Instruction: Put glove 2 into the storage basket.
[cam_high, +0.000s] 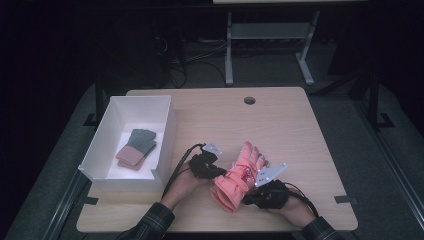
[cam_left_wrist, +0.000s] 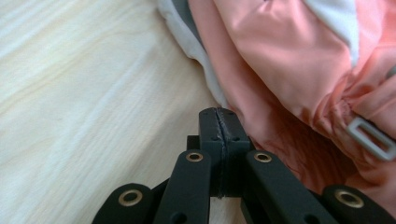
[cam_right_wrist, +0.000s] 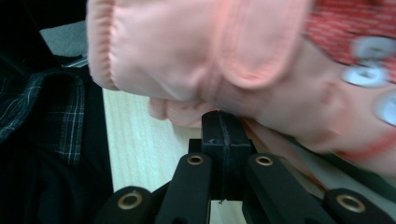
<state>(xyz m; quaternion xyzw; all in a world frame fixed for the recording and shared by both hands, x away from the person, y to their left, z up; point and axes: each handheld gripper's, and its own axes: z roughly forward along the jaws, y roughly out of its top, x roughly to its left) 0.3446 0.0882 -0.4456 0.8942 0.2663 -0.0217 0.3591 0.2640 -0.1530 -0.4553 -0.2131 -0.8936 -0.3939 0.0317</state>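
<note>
A salmon-pink padded glove (cam_high: 239, 175) lies on the wooden table (cam_high: 290, 135) near the front edge, fingers pointing away and cuff toward the person. My left gripper (cam_high: 219, 173) is shut, with its tips (cam_left_wrist: 219, 114) against the glove's (cam_left_wrist: 280, 60) left edge by the white lining. My right gripper (cam_high: 248, 196) is also shut, its tips (cam_right_wrist: 223, 119) pressed up under the glove (cam_right_wrist: 205, 51) near the cuff. No fabric shows between either pair of jaws. A red patch with white dots (cam_right_wrist: 355, 28) marks the glove's back.
A white open box (cam_high: 165, 137) stands at the table's left and holds a folded grey and pink glove (cam_high: 136, 148). A round cable hole (cam_high: 249, 100) sits near the far edge. The person's plaid sleeve (cam_right_wrist: 56, 116) is close behind the right gripper.
</note>
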